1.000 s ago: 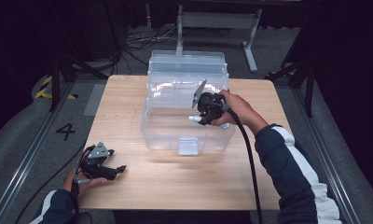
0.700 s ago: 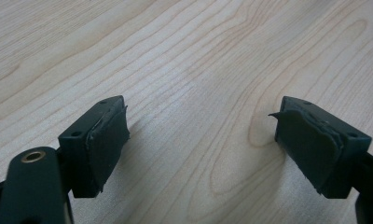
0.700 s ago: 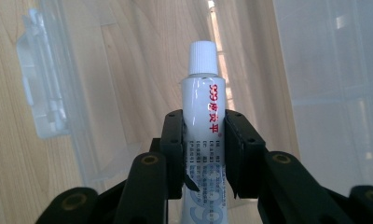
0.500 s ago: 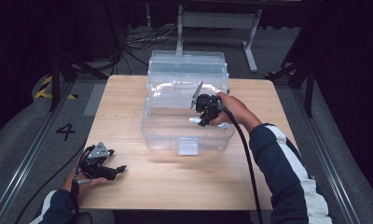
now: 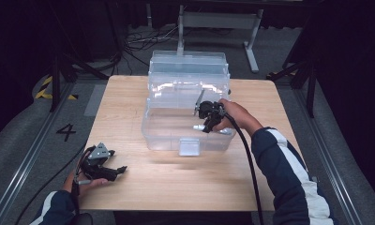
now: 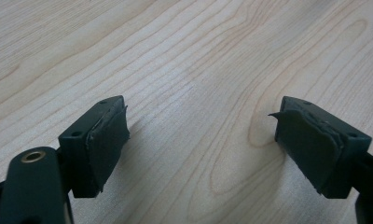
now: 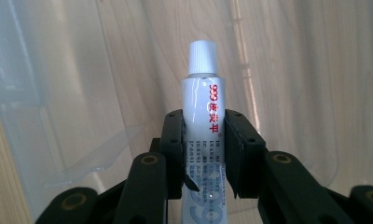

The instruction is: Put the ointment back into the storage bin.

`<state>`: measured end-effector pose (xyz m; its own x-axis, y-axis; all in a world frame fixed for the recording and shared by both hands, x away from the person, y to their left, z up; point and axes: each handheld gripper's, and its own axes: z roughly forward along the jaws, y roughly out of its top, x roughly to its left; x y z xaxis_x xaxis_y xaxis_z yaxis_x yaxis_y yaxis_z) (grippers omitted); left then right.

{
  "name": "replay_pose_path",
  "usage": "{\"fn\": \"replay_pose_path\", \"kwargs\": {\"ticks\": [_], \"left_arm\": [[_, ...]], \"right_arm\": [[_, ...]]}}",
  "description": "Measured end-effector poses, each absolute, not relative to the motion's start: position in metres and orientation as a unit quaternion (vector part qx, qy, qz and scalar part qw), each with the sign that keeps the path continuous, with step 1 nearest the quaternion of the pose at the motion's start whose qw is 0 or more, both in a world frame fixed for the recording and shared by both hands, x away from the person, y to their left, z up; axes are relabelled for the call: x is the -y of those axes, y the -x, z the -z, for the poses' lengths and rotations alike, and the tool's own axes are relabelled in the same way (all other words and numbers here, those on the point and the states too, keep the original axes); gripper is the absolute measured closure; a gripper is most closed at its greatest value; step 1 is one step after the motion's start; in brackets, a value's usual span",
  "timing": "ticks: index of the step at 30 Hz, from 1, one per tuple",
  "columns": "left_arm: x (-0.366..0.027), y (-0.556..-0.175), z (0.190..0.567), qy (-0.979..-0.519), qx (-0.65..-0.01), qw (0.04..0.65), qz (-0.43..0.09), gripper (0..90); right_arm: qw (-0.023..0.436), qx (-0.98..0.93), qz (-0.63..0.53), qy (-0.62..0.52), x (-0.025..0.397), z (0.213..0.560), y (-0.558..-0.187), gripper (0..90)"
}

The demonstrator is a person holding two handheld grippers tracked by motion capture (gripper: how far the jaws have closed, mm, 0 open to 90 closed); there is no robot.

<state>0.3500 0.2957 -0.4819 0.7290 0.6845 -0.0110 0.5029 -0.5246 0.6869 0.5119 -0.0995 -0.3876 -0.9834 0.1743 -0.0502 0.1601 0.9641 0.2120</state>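
- At seven o'clock on the pale wooden table (image 5: 185,183), your left gripper (image 5: 111,169) rests released, its jaws spread wide over bare wood.
- At centre, your right gripper (image 7: 204,154) is clenched on the white squeeze tube with red lettering (image 7: 203,116), cap pointing down into the clear plastic storage box (image 5: 169,136).
- You appear to be mid-placement: next, lower the tube to the box floor, then release.

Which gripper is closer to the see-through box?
Right. The right gripper is over the clear box, holding a white tube. The left gripper sits open on the table, apart from the box.
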Motion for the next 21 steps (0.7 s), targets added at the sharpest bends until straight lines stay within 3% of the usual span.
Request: {"fn": "replay_pose_path", "kwargs": {"ticks": [21], "left_arm": [[-0.2957,-0.3499,0.4819,-0.863,-0.344,0.346,-0.131,17.3]], "right_arm": [[0.02,-0.992,-0.092,-0.079,0.0994,0.396,-0.5114,67.4]]}}
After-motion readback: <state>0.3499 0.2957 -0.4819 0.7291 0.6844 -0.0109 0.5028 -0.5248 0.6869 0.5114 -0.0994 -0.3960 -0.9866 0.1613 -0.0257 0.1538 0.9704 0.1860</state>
